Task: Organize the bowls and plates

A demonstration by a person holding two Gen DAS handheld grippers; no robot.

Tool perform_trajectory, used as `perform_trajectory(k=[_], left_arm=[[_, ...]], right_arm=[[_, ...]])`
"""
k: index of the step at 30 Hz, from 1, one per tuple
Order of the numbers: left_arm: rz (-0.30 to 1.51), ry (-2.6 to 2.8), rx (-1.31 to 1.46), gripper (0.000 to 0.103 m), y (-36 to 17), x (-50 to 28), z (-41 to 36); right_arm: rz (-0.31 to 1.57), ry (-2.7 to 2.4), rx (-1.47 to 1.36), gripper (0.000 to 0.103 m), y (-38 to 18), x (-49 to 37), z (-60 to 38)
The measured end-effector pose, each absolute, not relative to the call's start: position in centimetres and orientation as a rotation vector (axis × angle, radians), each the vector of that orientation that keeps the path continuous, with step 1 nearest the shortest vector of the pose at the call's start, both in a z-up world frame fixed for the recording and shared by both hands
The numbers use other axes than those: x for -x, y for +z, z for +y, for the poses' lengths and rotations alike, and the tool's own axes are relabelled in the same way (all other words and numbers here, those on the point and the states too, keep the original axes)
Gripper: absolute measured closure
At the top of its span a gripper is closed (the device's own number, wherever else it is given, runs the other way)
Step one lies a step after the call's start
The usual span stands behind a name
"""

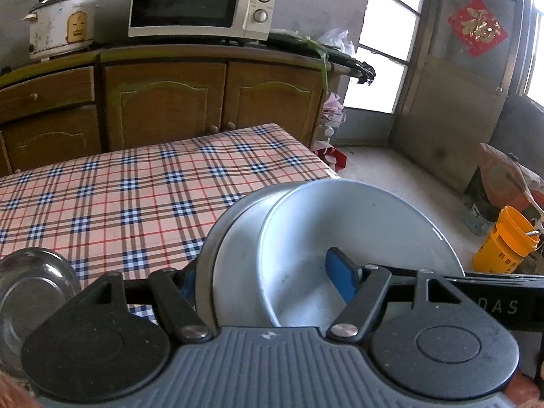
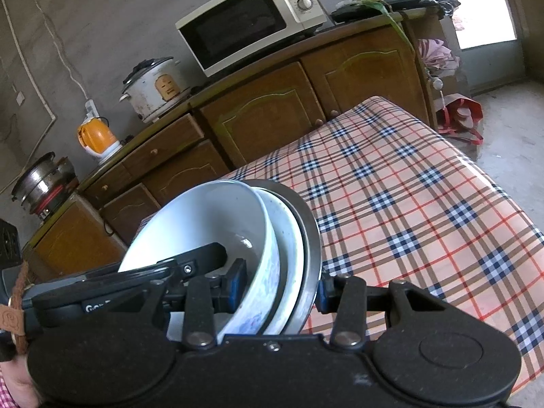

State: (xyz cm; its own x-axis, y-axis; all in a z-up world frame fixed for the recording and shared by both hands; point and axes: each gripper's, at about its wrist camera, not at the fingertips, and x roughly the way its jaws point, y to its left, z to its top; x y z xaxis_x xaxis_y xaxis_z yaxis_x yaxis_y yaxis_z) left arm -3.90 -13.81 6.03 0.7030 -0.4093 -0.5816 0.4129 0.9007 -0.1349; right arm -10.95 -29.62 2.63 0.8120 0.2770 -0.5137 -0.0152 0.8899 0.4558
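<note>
Though partial, "DAS" lettering (image 1: 502,306) beside bowls (image 1: 357,234).

Bowl (image 2: 204,224) nested in plates (image 2: 306,238), above table (image 2: 408,187), cabinet (image 2: 272,112) behind

In the left wrist view the left gripper's (image 1: 268,280) left finger is almost wholly hidden behind the grey metal plate (image 1: 217,238), so its contact cannot be seen. The white bowl's (image 1: 357,231) lower part disappears behind the gripper body, as does the near edge of the checked tablecloth (image 1: 136,197). A steel dish (image 1: 27,292) is cut by the left edge. In the right wrist view the right gripper's (image 2: 280,287) right pad is barely visible behind the plate's rim, and a person's hand (image 2: 17,384) is cropped at the corner.
</note>
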Motion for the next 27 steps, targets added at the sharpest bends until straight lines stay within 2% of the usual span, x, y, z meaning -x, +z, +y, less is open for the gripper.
perform_trajectory(k=[27], left_arm=[[0.634,-0.392,0.025,0.029,6.9,5.7,-10.8]], right_arm=[[0.621,0.224,-0.413,0.053,3.5,10.7,-26.0]])
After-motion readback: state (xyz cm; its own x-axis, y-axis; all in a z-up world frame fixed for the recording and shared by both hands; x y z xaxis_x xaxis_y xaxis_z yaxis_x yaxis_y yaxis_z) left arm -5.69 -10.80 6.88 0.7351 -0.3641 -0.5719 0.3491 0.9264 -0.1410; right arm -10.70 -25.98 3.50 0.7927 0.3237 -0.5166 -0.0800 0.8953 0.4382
